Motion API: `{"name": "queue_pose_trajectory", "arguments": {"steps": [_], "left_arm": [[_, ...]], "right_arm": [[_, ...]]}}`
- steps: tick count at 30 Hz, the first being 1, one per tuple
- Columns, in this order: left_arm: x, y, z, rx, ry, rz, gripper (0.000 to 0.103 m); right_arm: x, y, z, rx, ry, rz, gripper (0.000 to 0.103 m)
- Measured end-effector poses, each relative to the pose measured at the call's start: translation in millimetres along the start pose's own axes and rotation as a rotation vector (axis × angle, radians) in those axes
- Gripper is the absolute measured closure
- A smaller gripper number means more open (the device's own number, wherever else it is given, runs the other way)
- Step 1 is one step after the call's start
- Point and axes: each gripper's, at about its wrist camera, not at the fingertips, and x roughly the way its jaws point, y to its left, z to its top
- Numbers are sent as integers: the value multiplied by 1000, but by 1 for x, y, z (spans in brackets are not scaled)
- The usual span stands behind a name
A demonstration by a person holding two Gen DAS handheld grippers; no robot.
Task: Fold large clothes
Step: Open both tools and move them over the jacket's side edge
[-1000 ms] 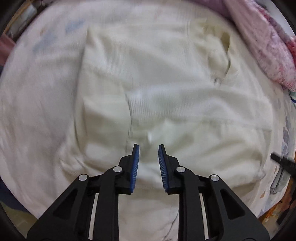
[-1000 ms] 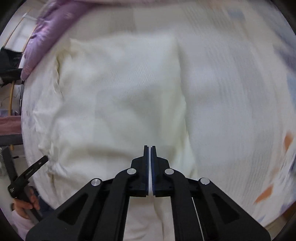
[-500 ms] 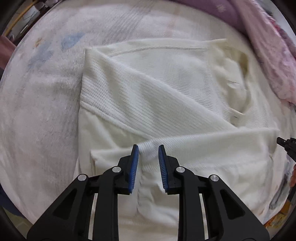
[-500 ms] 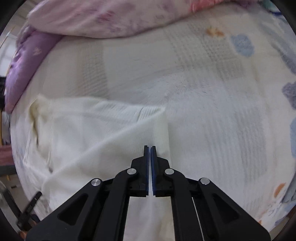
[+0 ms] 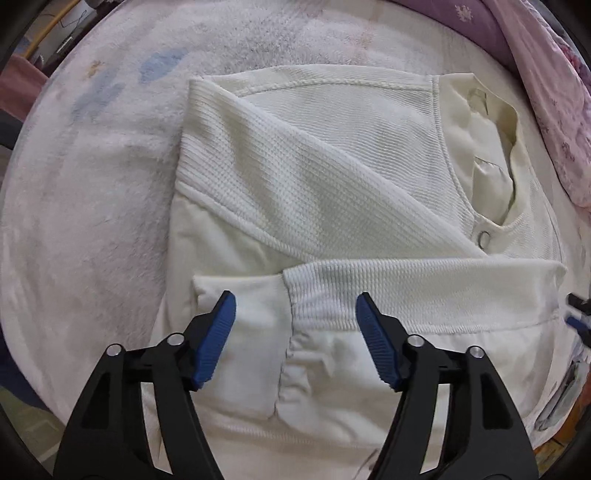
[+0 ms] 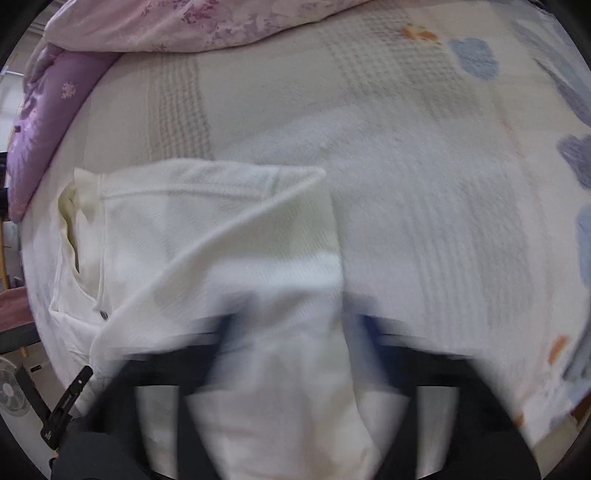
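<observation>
- My left gripper [image 5: 295,339] points down over the near part of the cream jacket [image 5: 332,177]; its jaws are opening, the blue pads [image 5: 214,338] stand wide and press on nothing, though cloth lies below the gap.
- Between those pads I see a flat pocket-like panel [image 5: 240,295] and the ribbed cuff [image 5: 317,299] of one sleeve.
- My right gripper [image 6: 291,332] is smeared by blur in its own view; its jaws are opening too, spread far apart over the jacket's edge, and I cannot see them clamping any cloth.
- The jacket lies folded on the bed [image 5: 92,184], on a pale fleecy blanket [image 6: 424,184] with faint blue and orange prints.
- Both sleeves are laid across the body: one sleeve [image 5: 295,177] runs diagonally from the far left corner, the other runs straight across nearer me, and they cross near a metal snap [image 5: 483,236].
- Farther right is the open collar [image 5: 495,122] with the lining showing.
- Beyond the jacket, at the far side of the bed, a pink floral quilt [image 6: 192,22] and a purple one [image 6: 48,107] are bunched up.
- In the right wrist view, low at the left edge, part of the other gripper's black frame shows beside a small fan [image 6: 13,395].
</observation>
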Motion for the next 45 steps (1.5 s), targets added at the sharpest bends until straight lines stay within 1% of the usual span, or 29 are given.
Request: {"name": "queue_pose_trajectory", "arguments": {"steps": [2, 4, 8, 10, 13, 15, 20, 21, 24, 27, 31, 33, 35, 39, 43, 45], "left_arm": [[-11, -2, -6, -6, -5, -13, 31], [-21, 1, -10, -4, -3, -20, 31], [-43, 6, -16, 3, -6, -49, 31], [-58, 8, -20, 17, -8, -61, 31], [-85, 6, -28, 47, -18, -70, 30], [-109, 3, -39, 57, -27, -81, 29], [-132, -1, -37, 91, -53, -74, 28], [-138, 0, -37, 82, -56, -78, 25], [-142, 0, -30, 79, -64, -81, 23], [-143, -1, -21, 90, -76, -56, 21], [-136, -2, -9, 73, -59, -31, 21], [-132, -4, -4, 81, -52, -16, 21], [-125, -7, 3, 93, -44, 13, 21], [-110, -7, 20, 81, -26, 12, 21], [-92, -8, 45, 93, -16, 49, 21], [-85, -6, 60, 88, -14, 49, 21]], "right_arm": [[-18, 7, -11, -36, -53, -14, 10], [-31, 11, -24, -65, -43, -17, 10], [-67, 14, -42, -66, -60, 0, 10], [-78, 16, -55, -56, -68, 2, 10], [-97, 30, -76, -26, -76, 3, 10], [-109, 25, -89, -11, -86, 7, 10], [-135, 25, -109, 18, -94, 44, 10], [-137, 26, -110, 18, -90, 47, 10], [-140, 29, -108, 21, -87, 52, 10], [-138, 30, -100, 23, -85, 71, 9], [-126, 30, -83, 30, -70, 90, 9], [-118, 30, -73, 31, -56, 96, 9], [-109, 30, -62, 25, -39, 90, 9], [-94, 32, -41, 14, -15, 59, 9], [-84, 34, -21, 15, -3, 56, 9], [-76, 34, -9, 15, 15, 35, 9]]}}
